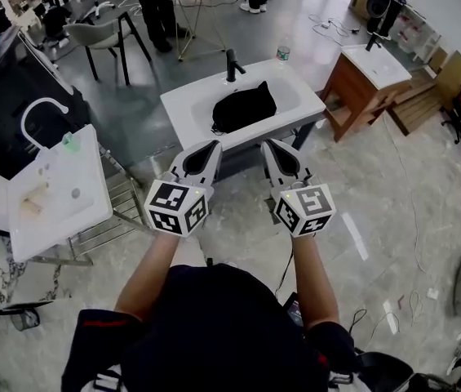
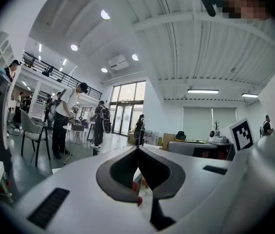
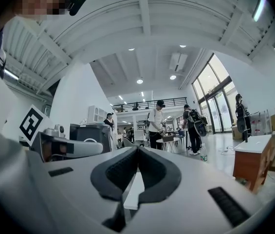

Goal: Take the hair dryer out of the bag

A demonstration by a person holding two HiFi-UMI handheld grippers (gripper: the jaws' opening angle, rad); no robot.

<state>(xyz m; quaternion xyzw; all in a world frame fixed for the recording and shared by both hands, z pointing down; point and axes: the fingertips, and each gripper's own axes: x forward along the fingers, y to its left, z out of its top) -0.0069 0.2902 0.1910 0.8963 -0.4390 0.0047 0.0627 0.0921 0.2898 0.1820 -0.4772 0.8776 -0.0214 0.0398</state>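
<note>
A black bag [image 1: 245, 107] lies in the basin of a white sink [image 1: 185, 104] ahead of me. No hair dryer shows; the bag hides whatever it holds. My left gripper [image 1: 212, 146] and right gripper [image 1: 269, 145] are held side by side just short of the sink's near edge, both level, both shut with nothing between the jaws. In the left gripper view the left gripper [image 2: 137, 149] has its dark pads meeting at the tip. The right gripper [image 3: 137, 147] looks the same in the right gripper view. Neither gripper touches the bag.
A black faucet [image 1: 232, 64] stands at the sink's back, with a small bottle [image 1: 283, 53] near its right corner. Another white sink counter [image 1: 55, 190] is at my left, and a wood-sided basin stand [image 1: 374, 68] at the right. People stand by tables farther back.
</note>
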